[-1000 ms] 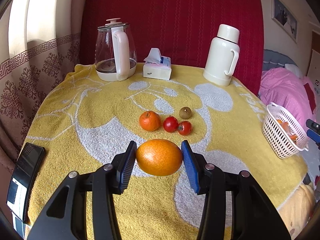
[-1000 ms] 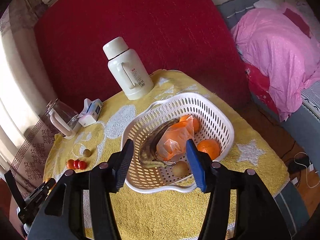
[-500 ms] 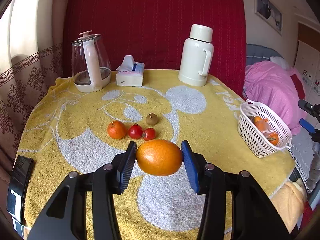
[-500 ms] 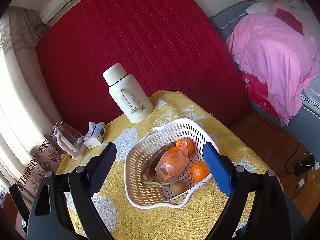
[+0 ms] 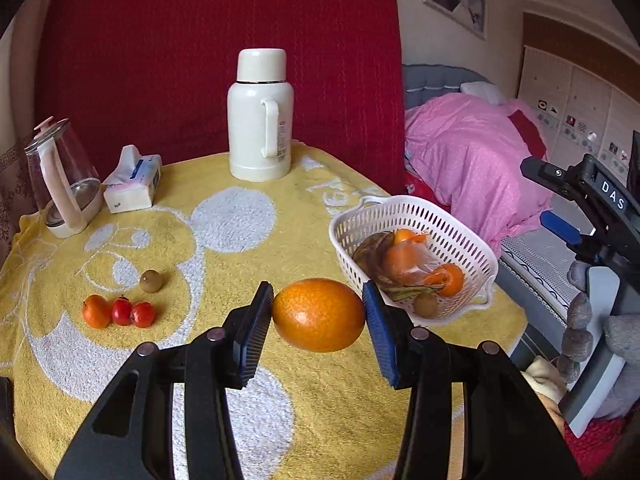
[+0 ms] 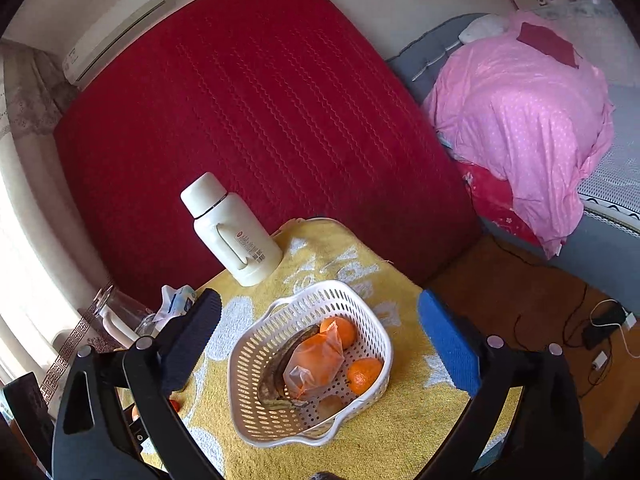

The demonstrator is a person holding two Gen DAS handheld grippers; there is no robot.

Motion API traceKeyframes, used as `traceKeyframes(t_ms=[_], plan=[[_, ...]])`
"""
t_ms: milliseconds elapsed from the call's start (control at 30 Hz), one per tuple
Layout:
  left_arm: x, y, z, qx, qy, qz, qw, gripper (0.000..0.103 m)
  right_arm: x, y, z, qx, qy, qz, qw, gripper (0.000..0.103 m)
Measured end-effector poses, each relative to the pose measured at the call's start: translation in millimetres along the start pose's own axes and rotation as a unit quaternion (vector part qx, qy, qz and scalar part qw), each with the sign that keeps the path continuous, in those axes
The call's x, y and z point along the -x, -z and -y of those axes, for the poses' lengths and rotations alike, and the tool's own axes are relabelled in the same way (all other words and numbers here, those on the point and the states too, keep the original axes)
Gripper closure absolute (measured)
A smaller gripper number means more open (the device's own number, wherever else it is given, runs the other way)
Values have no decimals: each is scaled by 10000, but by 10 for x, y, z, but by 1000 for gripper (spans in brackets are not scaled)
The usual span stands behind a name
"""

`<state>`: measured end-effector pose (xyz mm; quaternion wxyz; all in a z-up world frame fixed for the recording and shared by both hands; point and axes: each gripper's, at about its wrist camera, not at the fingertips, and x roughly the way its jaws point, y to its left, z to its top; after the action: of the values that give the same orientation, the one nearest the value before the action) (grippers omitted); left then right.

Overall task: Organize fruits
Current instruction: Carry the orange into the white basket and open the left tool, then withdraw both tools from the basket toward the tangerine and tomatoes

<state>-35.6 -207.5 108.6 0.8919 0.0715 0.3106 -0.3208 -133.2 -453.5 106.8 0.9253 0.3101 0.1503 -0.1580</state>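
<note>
My left gripper (image 5: pixel 318 316) is shut on a large orange (image 5: pixel 318 315), held above the yellow towel just left of the white basket (image 5: pixel 464 224). The basket (image 6: pixel 372 312) holds a dark banana (image 6: pixel 276 364), a bagged orange fruit (image 6: pixel 316 360), oranges and a kiwi. A small orange (image 5: pixel 96 311), two red tomatoes (image 5: pixel 132 313) and a kiwi (image 5: pixel 151 281) lie on the towel at the left. My right gripper (image 6: pixel 320 336) hovers above the basket, its jaws opening wide with nothing gripped between them; it shows at the right edge of the left wrist view (image 5: pixel 568 216).
A white thermos (image 5: pixel 260 116), a tissue pack (image 5: pixel 132 184) and a glass kettle (image 5: pixel 64 184) stand along the table's far side. A bed with a pink quilt (image 5: pixel 472 152) lies right of the table. A gloved hand (image 5: pixel 592 320) holds the right gripper.
The left gripper swung right with the orange, bringing the basket close. The right gripper's jaws spread wide and it drew back up from the basket.
</note>
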Motion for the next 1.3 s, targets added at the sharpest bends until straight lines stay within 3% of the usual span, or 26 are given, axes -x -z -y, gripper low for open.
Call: traceKeyframes(t_ms=[200, 500, 533, 600, 867, 1300], plan=[[-219, -100, 337, -267, 237, -78, 9993, 56, 9, -39, 81, -3, 177, 133, 9998, 3], [-522, -196, 532, -259, 538, -156, 9981, 53, -4, -63, 116, -1, 186, 180, 9997, 3], [-541, -200, 536, -270, 524, -144, 9982, 40, 0, -58, 123, -3, 188, 172, 9997, 3], [-521, -194, 501, -241, 500, -19, 9985, 27, -3, -62, 131, 5, 196, 165, 9997, 3], [-448, -174, 248, 11, 234, 48, 9997, 27, 16, -61, 120, 42, 218, 224, 9995, 3], [-355, -20, 281, -312, -243, 149, 9991, 16, -25, 22, -44, 469, 354, 256, 9979, 3]])
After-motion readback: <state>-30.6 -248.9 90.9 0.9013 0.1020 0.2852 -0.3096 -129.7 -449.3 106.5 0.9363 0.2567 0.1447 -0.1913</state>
